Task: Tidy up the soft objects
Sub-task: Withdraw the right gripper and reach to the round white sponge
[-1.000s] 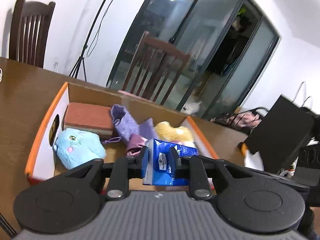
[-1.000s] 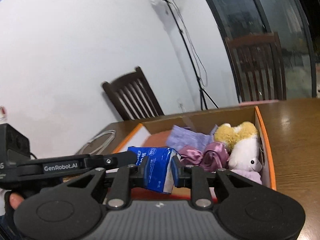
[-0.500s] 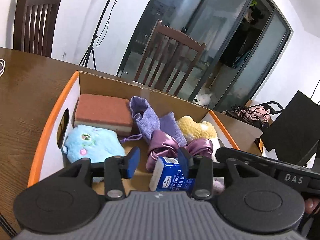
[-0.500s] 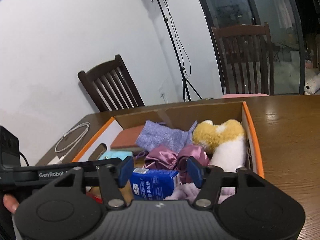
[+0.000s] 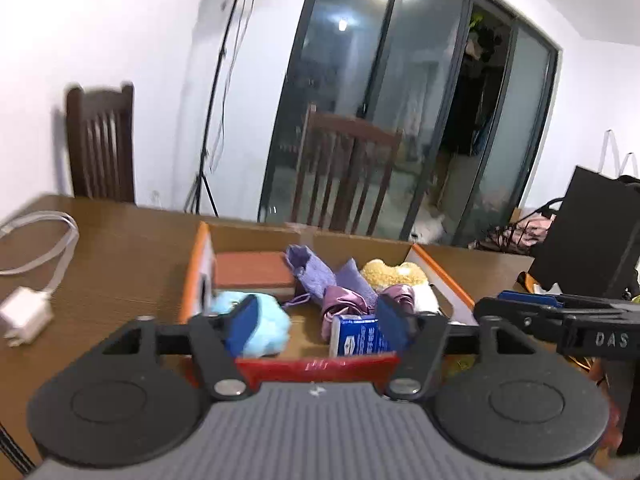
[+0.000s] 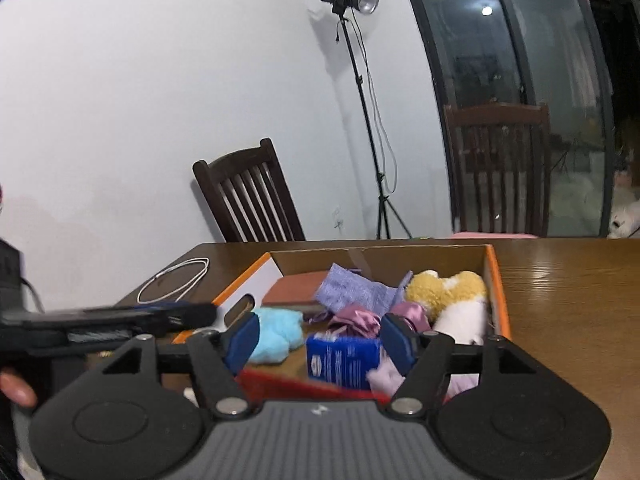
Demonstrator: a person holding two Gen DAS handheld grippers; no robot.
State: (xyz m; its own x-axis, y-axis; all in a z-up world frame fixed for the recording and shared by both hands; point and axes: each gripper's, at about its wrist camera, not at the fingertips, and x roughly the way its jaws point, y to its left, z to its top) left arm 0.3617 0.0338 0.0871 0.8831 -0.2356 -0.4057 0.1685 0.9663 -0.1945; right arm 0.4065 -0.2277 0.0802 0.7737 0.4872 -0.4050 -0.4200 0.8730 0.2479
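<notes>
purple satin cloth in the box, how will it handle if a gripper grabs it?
The purple satin cloth lies bunched and creased between the blue tissue pack and the lilac knit cloth, so it is probably floppy and would drape. Its sheen suggests a slick surface that may slip through pads. It looks light, and might drag neighbours in the cardboard box.

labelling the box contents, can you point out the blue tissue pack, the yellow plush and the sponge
tissue pack [image 6: 342, 364], right wrist view, middle of its printed blue face
yellow plush [image 6: 444, 290], right wrist view, its fuzzy yellow top
sponge [image 5: 252, 270], left wrist view, its reddish top face
</notes>
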